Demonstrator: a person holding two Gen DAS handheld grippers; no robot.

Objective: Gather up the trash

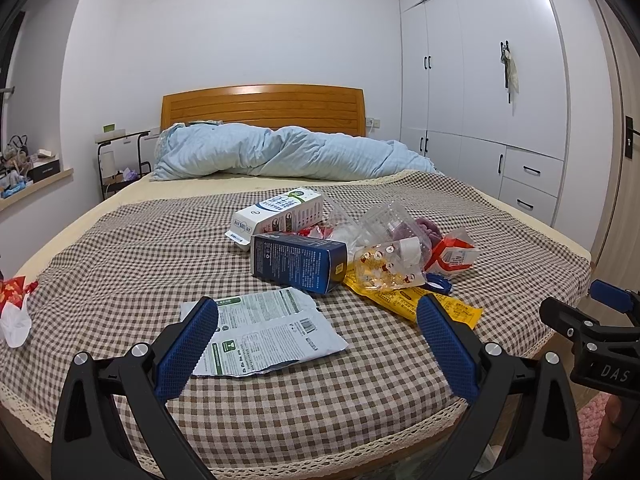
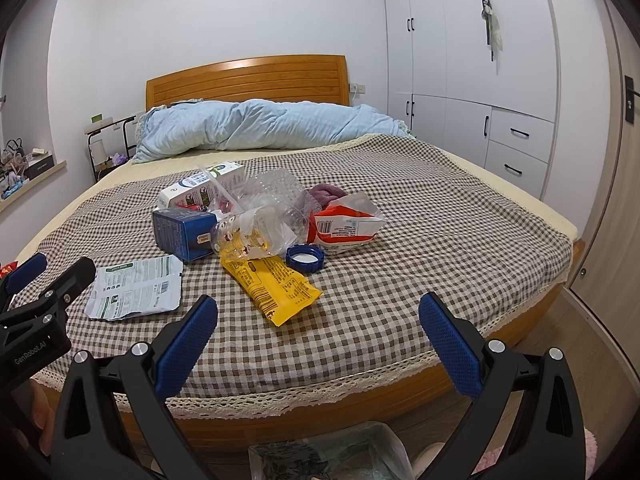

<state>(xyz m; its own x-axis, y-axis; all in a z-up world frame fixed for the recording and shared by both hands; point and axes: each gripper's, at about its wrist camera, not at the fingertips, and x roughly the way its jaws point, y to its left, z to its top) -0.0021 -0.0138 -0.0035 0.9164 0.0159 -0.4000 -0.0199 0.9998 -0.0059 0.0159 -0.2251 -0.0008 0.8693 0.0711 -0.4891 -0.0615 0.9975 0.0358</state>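
Your left tool [image 1: 318, 344] hung over the foot of the bed with its blue pads spread wide and nothing between them; your right tool [image 2: 318, 346] was likewise wide apart and empty, held just off the bed's edge. Each tool showed at the side of the other's view, so they sat close together.

Nearest your left tool lay a torn white-and-green wrapper [image 1: 272, 332], flat on the cover, its left edge behind the left pad. Nothing blocked it. Just beyond stood a dark blue box [image 1: 298, 260] on its side, and behind that a white carton [image 1: 280, 214]. Right of the box, the trash was heaped together: a yellow packet [image 2: 272, 284] pointing toward you, a clear printed bag [image 2: 244, 236] resting on its far end, crumpled clear plastic [image 2: 276, 192], a red-and-white pouch [image 2: 344, 224] and a blue screw cap [image 2: 305, 258] touching the packet's right side. Something purple [image 2: 324, 192] sat behind the heap; you could not tell what.

Below your right tool, on the floor, was a bag-lined bin [image 2: 332, 456].

Everything rested on a brown checked cover [image 2: 440, 240] with lace trim. Further back lay a rumpled blue duvet [image 1: 280, 152], a wooden headboard [image 1: 264, 108], and white wardrobes [image 1: 480, 80] on the right.
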